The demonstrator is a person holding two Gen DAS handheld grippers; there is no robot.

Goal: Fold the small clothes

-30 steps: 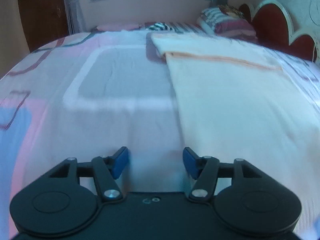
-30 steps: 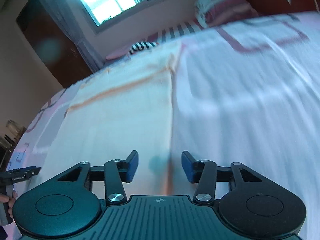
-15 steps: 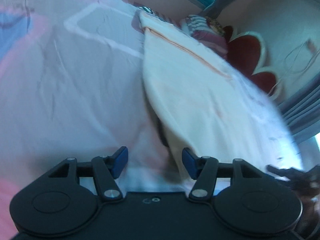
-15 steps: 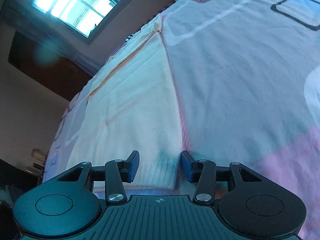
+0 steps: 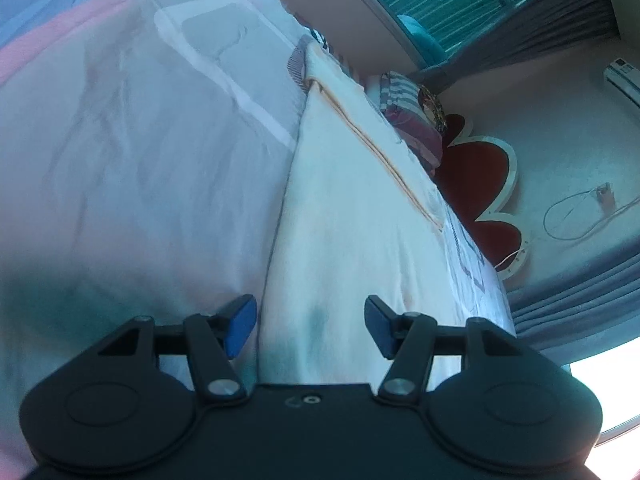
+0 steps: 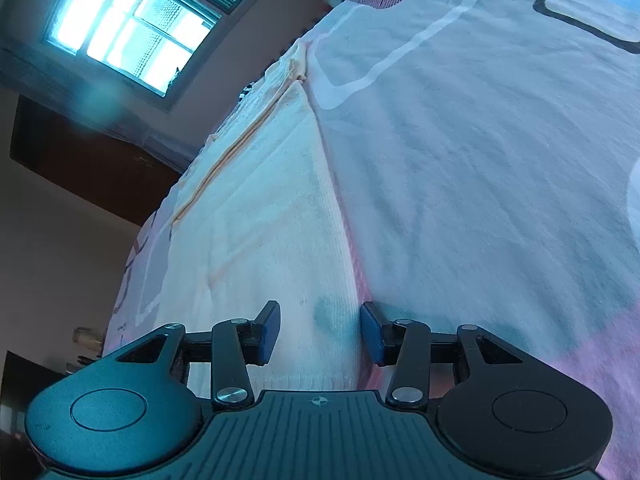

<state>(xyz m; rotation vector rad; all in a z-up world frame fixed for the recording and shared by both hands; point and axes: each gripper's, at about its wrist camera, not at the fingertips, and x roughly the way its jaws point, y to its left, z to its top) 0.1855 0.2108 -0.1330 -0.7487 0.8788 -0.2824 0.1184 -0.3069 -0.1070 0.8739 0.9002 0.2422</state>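
A cream towel-like cloth [image 5: 360, 216] with an orange stripe lies flat on the bed. In the left wrist view my left gripper [image 5: 310, 328] is open, low over the cloth's near left corner, with the cloth's left edge between the blue pads [image 5: 240, 326]. In the right wrist view the same cloth [image 6: 264, 216] runs away from me. My right gripper [image 6: 319, 334] is open, with the cloth's near right corner and edge between its pads. Neither gripper holds anything.
The bedsheet [image 5: 120, 152] is pink, white and blue with square patterns. Striped pillows [image 5: 412, 120] and a red headboard [image 5: 476, 184] stand at the far end. A window [image 6: 128, 36] and a dark wardrobe [image 6: 88, 168] lie beyond the bed.
Both grippers have dropped low and tilted towards the cloth's near corners. The cloth's edges now sit between the open pads of each gripper. The cloth has not moved.
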